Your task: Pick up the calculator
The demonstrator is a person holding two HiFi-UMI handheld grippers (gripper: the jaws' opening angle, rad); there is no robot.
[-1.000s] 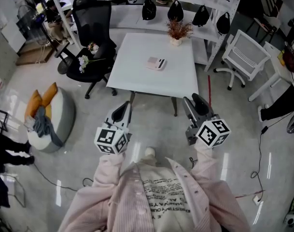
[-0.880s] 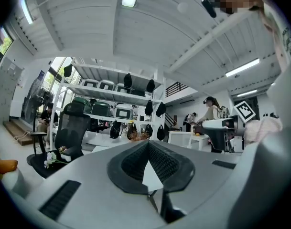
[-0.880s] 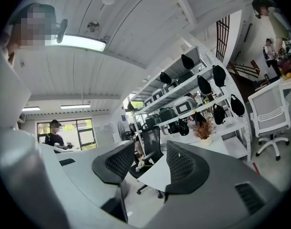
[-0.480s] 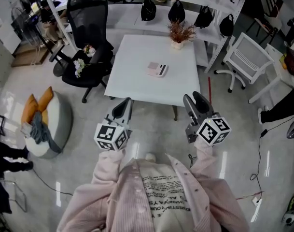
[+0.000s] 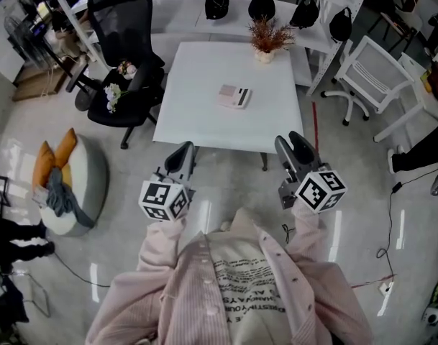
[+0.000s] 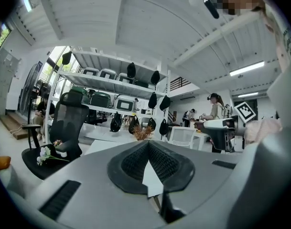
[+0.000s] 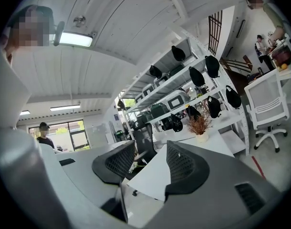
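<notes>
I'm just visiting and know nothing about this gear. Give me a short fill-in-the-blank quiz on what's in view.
1. The calculator lies on a ____ table.
2. Of the left gripper and the right gripper, the one with its jaws apart is the ____.
3. The flowers lie on the ____ chair.

Missing words: white; right; black.

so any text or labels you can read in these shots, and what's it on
Shirt: lines of print, upside down in the head view, too blurred to quote.
Cubes on left gripper and right gripper: square markers only, no words.
Calculator: keys and any label too small to read.
Nothing else is legible.
</notes>
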